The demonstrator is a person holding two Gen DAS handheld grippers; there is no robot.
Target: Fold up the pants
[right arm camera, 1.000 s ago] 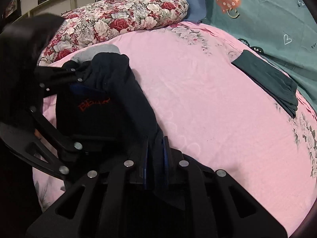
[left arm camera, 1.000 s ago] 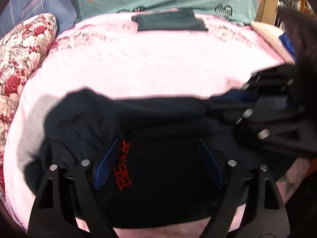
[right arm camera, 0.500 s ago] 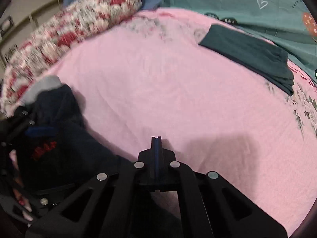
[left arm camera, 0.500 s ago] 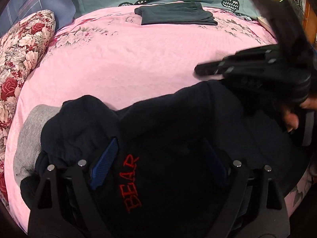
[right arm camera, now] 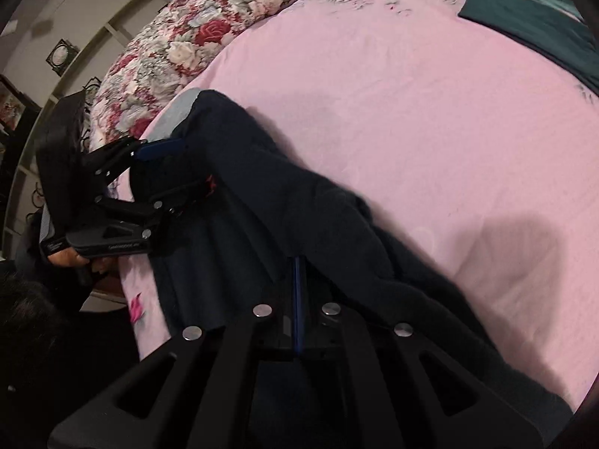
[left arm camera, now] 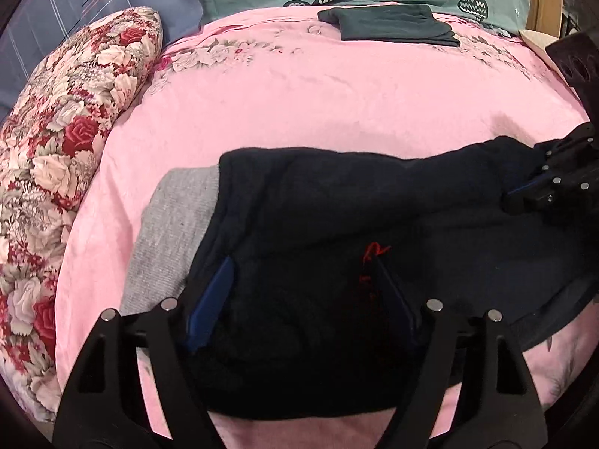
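The dark pants (left arm camera: 337, 224) lie bunched near the floral pillow (left arm camera: 67, 172), barely folded: left gripper (left arm camera: 303, 292) jaws spread over them, right gripper (right arm camera: 297, 292) jaws pressed together, apparently pinching cloth.

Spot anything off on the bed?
The pants lie bunched, not flat: a rumpled ridge runs along the far edge, and the grey cuff sticks out on the left. The folded dark garment at the back looks tidy.

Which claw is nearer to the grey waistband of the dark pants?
Left. The left claw sits open right beside the grey waistband; the right claw, shut, is far along the pants.
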